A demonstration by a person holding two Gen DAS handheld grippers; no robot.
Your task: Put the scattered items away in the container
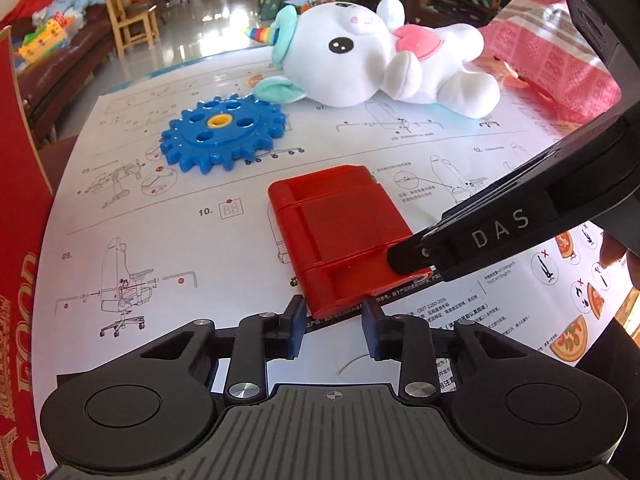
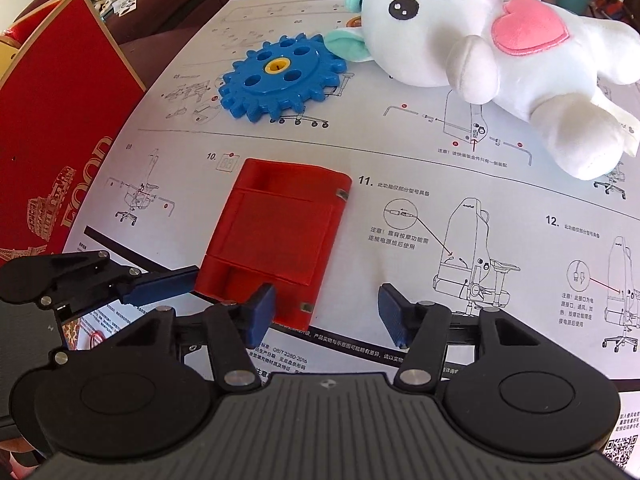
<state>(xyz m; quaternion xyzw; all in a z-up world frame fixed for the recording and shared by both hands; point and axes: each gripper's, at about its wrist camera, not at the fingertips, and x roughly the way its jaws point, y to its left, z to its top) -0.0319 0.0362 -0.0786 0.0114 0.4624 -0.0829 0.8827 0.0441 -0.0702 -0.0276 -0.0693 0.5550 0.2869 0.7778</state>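
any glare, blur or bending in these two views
Left wrist: strong fisheye bending curves the printed instruction sheet; window glare on the glossy floor behind; the red plastic block and blue plastic gear are sharp. Right wrist: the same bending; bright even light washes out the white plush unicorn; soft shadows.

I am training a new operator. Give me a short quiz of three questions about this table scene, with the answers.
1. True or false: the blue gear lies on top of the plush unicorn.
2. Which thing sits between the fingers of the left gripper? A gear, B red block, C unicorn.
3. What colour is the gear's hub?
Key: 1 false; 2 B; 3 yellow.
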